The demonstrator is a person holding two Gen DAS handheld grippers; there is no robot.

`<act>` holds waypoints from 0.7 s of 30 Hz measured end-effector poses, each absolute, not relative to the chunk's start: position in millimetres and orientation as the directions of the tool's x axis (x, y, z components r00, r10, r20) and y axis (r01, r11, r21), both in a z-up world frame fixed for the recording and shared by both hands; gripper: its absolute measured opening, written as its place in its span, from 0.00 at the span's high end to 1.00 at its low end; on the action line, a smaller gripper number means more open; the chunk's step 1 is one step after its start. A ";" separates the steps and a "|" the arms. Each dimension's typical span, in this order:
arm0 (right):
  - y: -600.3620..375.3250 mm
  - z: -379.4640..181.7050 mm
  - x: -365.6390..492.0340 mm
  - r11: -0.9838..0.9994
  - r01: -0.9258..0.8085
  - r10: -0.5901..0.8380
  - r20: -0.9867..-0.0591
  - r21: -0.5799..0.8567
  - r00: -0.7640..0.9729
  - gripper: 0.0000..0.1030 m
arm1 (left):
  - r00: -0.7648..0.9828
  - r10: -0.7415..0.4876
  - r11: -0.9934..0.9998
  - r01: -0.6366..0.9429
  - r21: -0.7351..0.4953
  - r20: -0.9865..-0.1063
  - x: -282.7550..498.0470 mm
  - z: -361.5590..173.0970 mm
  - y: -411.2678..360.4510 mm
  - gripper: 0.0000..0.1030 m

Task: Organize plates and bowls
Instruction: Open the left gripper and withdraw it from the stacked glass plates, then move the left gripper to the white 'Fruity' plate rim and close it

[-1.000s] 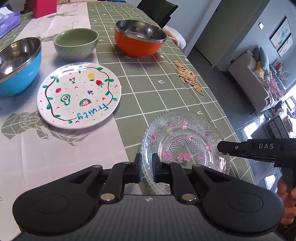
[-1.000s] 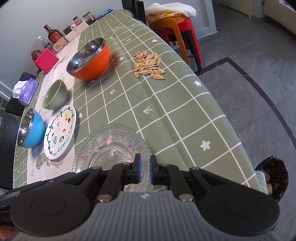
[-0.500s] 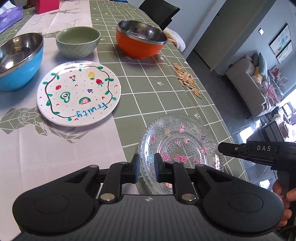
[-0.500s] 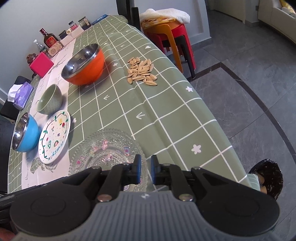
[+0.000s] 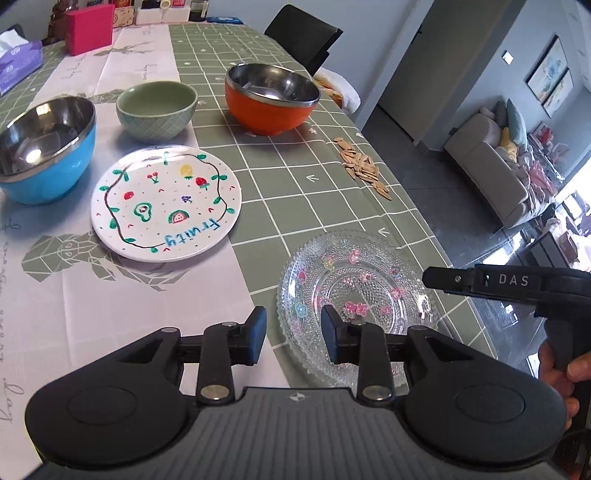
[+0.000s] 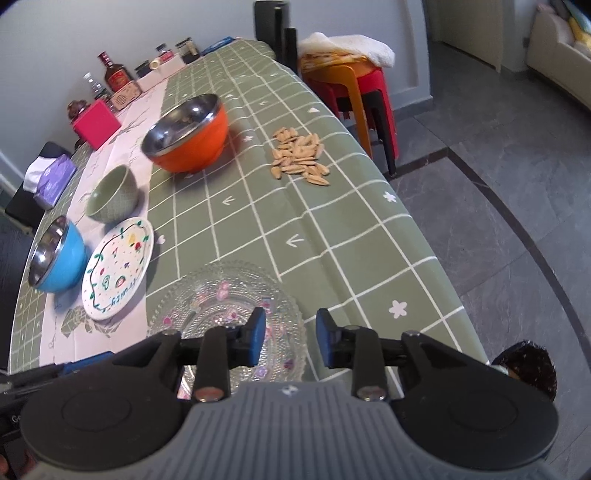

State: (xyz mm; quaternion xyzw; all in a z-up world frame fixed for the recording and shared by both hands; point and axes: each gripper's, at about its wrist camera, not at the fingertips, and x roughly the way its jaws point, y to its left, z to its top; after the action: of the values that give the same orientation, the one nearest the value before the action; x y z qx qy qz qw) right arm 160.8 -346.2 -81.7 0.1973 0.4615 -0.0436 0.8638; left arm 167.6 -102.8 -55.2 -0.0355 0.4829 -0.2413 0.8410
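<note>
Both grippers hang over the near edge of the table (image 5: 332, 206), above the glass plate (image 5: 354, 280). The left gripper (image 5: 293, 334) has just been opening its jaws; the plate's near rim shows in the gap, but the pads do not press it. The right gripper (image 6: 290, 338) has also just been opening, with the plate's edge under its left finger. From the glass plate, the painted plate (image 5: 166, 203) lies at ten o'clock, the blue bowl (image 5: 44, 151) and green bowl (image 5: 157, 109) beyond it, the orange bowl (image 5: 271, 98) at twelve, and seeds (image 5: 364, 170) at one.

seeds (image 5: 364, 168) lie scattered near a pink box (image 5: 89, 24) and tissues (image 5: 16, 64).
</note>
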 end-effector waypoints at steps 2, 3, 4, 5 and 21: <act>-338.3 -79.2 160.2 0.931 0.224 0.115 -0.815 0.287 0.569 0.67 | 0.424 -0.441 0.879 0.382 -0.286 -0.791 164.5 -51.4 -96.2 0.65; -334.0 -78.1 159.3 0.936 0.203 0.125 -0.812 0.287 0.569 0.67 | 0.426 -0.444 0.879 0.378 -0.290 -0.788 163.2 -49.4 -90.7 0.65; -329.6 -77.0 158.1 0.940 0.183 0.136 -0.809 0.287 0.572 0.67 | 0.430 -0.447 0.879 0.372 -0.297 -0.784 162.5 -47.8 -85.2 0.65; -324.4 -75.8 156.7 0.946 0.160 0.144 -0.806 0.283 0.575 0.67 | 0.434 -0.452 0.878 0.369 -0.304 -0.780 161.7 -46.5 -79.9 0.65; -226.5 -67.3 178.5 0.942 -0.083 0.310 -0.750 0.325 0.584 0.66 | 0.560 -0.379 0.924 0.263 -0.276 -0.736 182.4 -42.1 4.1 0.65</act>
State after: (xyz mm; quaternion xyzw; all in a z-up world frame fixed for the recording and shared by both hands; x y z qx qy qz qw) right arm 178.5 -226.5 -67.3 0.1282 0.4424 0.1118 0.8805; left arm 182.4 4.1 -42.1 -0.0672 0.4319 -0.1824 0.8807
